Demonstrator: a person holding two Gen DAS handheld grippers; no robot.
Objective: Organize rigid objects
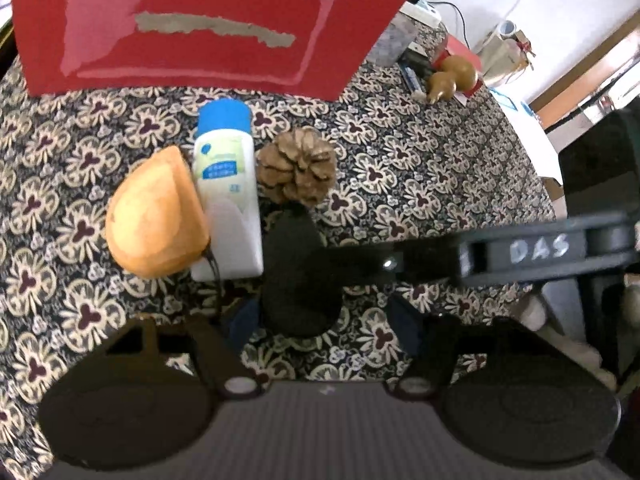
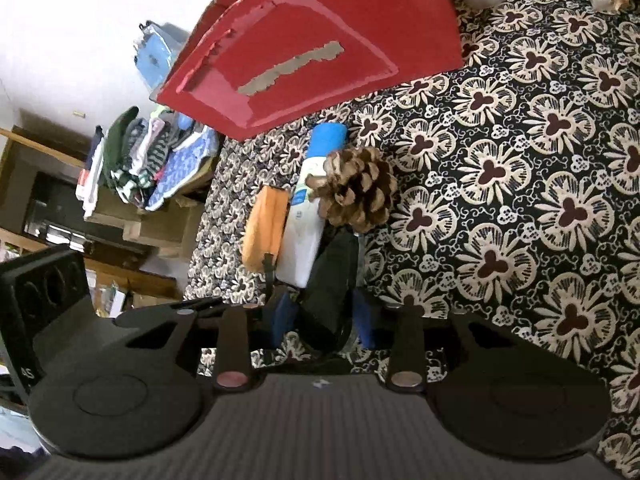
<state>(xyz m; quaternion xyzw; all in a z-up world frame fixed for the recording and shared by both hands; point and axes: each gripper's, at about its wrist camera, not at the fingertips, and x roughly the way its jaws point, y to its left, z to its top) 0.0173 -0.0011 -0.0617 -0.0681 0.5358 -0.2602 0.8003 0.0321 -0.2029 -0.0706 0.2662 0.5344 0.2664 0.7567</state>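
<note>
Lining up row judged step in hand: dark object (image 2: 332, 280) was gripped between narrowed fingers of right gripper (image 2: 325, 320), just behind pine cone (image 2: 356, 190), bottle (image 2: 308, 216) and orange block (image 2: 266, 232) alongside. Left gripper (image 1: 320, 320) was held wide, empty. Next: careful set-down judged needed.

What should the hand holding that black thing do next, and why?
Probably lower the dark black object onto the patterned tablecloth just below the brown pine cone and let go. The right gripper grips it beside a row: orange wedge-shaped block, white blue-capped bottle, cone.
</note>
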